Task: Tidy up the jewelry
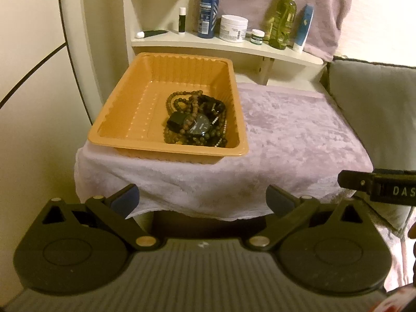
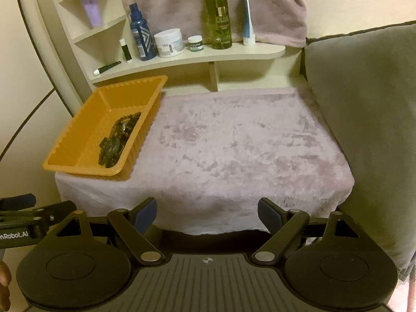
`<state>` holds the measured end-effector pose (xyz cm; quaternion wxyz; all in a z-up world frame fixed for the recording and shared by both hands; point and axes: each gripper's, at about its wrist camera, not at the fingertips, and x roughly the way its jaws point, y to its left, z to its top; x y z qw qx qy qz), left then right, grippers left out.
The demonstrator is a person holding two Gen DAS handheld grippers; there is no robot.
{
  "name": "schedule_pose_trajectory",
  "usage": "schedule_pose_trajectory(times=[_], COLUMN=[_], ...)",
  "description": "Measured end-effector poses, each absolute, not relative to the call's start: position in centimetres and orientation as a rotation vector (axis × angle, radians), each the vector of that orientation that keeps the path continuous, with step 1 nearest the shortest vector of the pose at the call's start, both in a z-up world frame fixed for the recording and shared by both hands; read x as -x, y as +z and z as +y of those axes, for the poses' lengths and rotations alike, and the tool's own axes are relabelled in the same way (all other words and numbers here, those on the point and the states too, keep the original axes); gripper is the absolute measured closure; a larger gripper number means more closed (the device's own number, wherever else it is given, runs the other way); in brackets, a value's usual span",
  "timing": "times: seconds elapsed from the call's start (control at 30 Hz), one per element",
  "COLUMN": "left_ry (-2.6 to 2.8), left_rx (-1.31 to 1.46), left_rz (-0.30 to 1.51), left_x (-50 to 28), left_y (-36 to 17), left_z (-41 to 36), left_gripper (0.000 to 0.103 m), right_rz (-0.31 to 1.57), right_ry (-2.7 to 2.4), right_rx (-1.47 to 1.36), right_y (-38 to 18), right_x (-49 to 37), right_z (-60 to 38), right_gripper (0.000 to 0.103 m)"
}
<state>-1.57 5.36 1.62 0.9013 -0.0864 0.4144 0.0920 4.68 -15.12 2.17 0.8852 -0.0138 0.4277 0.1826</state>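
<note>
An orange plastic tray (image 1: 124, 119) sits on the left of a towel-covered table (image 1: 299, 135). In its right half lies a pile of jewelry (image 1: 197, 119): brown bead strands, dark bracelets and a black watch. The tray (image 2: 78, 140) and the pile (image 2: 117, 140) also show in the right wrist view. My left gripper (image 1: 202, 200) is open and empty, held back before the table's front edge. My right gripper (image 2: 207, 212) is open and empty, also before the front edge, to the right of the tray.
A cream shelf (image 2: 187, 57) behind the table holds a blue bottle (image 2: 141, 33), a white jar (image 2: 169, 43), a green spray bottle (image 2: 218, 18) and a tube (image 2: 248, 18). A grey cushion (image 2: 364, 117) flanks the right side. The wall lies left.
</note>
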Motion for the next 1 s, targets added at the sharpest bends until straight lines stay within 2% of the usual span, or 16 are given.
schedule_pose_trajectory(times=[1.0], left_ry=[0.173], left_rx=[0.189], left_rz=[0.858], left_x=[1.28], left_y=[1.71], left_z=[4.71], left_gripper=[0.0], right_rz=[0.883], right_ry=[0.381], right_rx=[0.026], right_y=[2.25], right_x=[-4.61], right_z=[-15.41], right_gripper=[0.019])
